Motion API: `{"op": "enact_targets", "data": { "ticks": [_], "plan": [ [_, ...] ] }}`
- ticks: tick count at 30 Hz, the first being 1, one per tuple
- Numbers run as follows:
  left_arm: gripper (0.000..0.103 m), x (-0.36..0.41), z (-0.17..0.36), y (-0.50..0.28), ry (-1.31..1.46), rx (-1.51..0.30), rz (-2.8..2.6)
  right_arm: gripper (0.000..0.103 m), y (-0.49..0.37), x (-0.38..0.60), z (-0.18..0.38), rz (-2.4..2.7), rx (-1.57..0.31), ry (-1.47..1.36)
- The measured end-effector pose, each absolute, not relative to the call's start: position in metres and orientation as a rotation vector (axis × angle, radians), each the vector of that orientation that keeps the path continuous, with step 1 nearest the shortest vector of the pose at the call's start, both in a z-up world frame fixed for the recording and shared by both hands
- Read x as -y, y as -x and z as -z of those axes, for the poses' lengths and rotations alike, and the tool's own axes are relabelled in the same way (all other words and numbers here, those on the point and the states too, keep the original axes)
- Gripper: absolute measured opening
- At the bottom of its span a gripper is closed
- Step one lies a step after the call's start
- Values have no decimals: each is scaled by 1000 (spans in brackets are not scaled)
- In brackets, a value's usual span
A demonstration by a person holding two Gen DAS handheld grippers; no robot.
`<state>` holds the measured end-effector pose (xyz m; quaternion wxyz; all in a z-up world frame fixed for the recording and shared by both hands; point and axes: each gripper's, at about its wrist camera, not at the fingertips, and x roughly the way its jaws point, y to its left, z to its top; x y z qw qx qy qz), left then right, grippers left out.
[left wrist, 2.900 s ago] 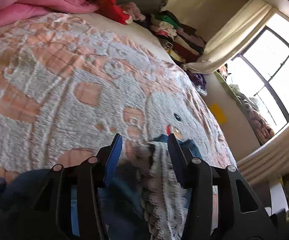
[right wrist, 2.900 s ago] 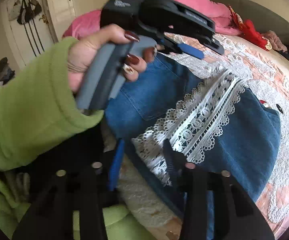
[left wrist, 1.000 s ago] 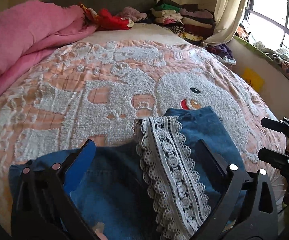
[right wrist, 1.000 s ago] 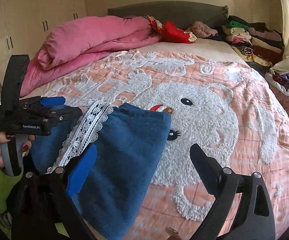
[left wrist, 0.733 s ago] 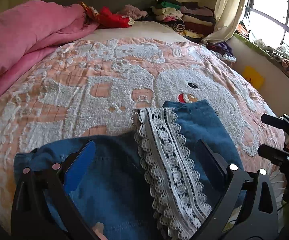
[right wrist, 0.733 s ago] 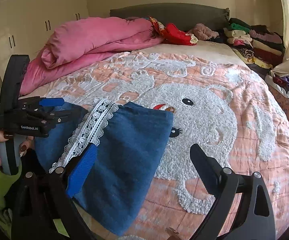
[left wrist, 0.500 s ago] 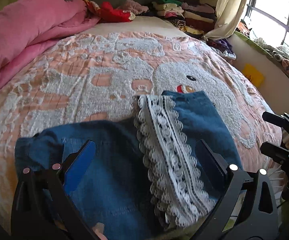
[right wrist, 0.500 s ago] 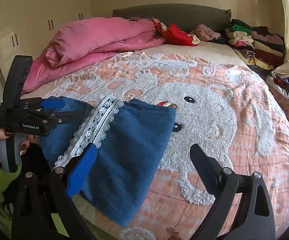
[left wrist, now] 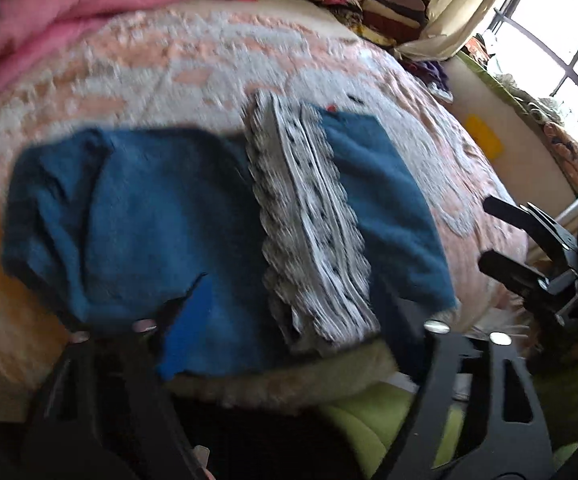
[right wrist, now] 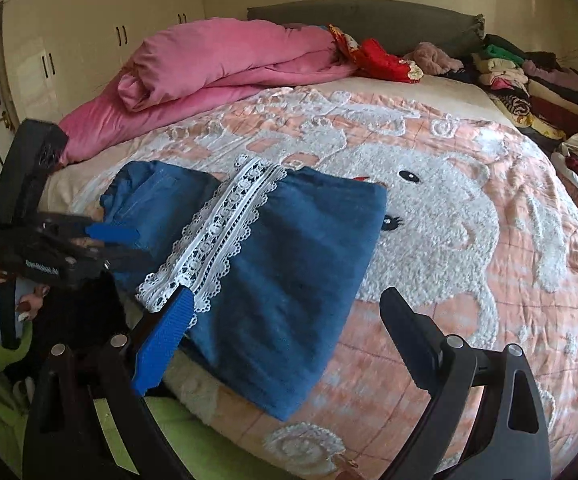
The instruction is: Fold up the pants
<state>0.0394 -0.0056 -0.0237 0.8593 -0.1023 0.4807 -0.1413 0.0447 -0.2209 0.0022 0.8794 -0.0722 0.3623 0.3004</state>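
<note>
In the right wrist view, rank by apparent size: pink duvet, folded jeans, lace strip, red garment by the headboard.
1. pink duvet and folded jeans: look alike, and the jeans lie nearer, so unranked.
3. lace strip
4. red garment, though farthest away

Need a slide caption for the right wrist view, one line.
Folded blue pants with white lace trim lie on the pink bedspread; both open grippers clear.

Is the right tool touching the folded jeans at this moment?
Apart. The left wrist view shows the right tool, open, off the right edge of the jeans, with a strip of bare bedspread showing between them.
</note>
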Motion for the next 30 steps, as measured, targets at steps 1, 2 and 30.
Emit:
{"op": "enact_targets", "data": {
  "ticks": [1,2,30],
  "plan": [
    [58,8,29,-39,225,-1031,308,93,-45,221,-1,-629,-758,149],
    [58,10,33,-39,227,-1049,313,93,-44,221,-1,-632,-760,147],
    [20,27,48,-36,128,-1065,278,67,-43,178,37,-713,-859,214]
  ]
}}
